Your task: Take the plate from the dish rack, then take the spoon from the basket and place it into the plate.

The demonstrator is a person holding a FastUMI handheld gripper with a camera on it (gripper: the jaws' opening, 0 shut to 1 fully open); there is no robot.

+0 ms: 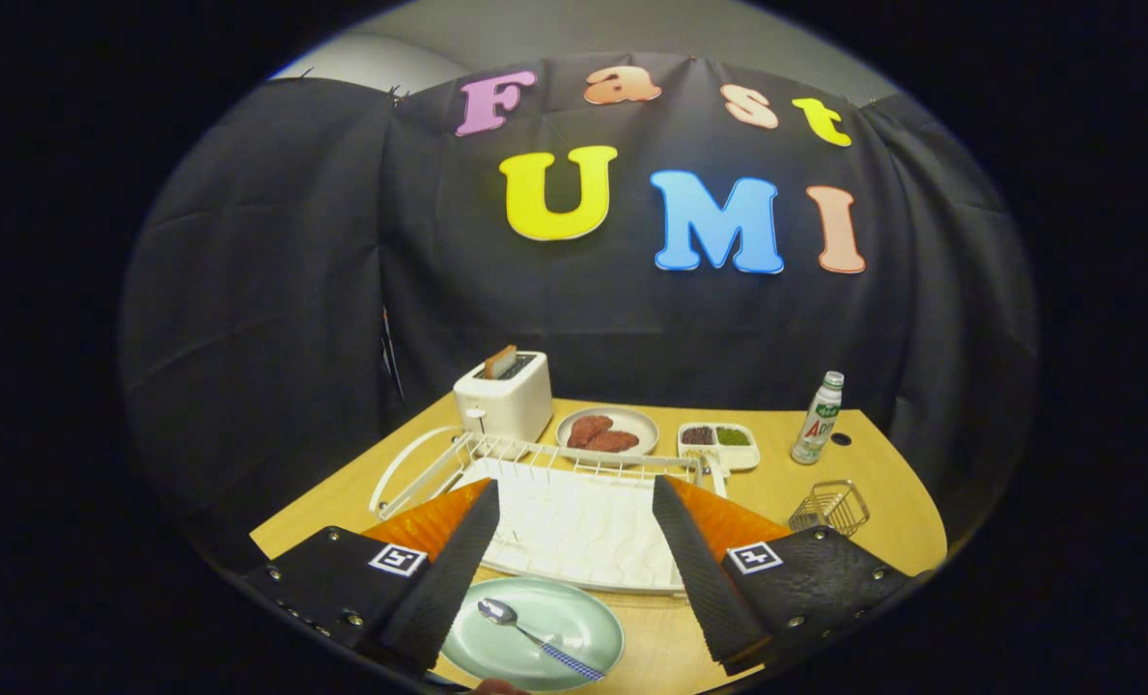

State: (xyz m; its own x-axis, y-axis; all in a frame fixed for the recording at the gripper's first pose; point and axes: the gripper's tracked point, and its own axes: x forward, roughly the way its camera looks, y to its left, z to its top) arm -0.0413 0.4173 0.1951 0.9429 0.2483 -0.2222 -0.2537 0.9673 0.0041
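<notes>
A wooden table (882, 463) carries everything. The largest thing on it is a white dish rack (574, 526), which lies flat just beyond the fingertips and shows through the gap between the two fingers. The gripper (574, 497) has its fingers spread wide and they hold nothing; it hangs above the near part of the table.

A pale green plate (574, 618) sits flat on the table in front of the rack, under the gripper and closer to the left finger, whose lower end covers part of its rim. A spoon (535, 634) lies in the plate, bowl toward the left finger and its blue-and-white checked handle pointing away toward the plate's other side.

Behind the rack stands a white toaster (506, 398) with a slice of toast (500, 361) poking out of the slot. Beside it is a round dish (639, 425) with reddish pieces of food, then a small white divided tray (720, 444) with dark and green fillings. Farther right stands a bottle (818, 419), upright. A small wire basket (829, 508) sits just beyond the right finger, well apart from the plate.
</notes>
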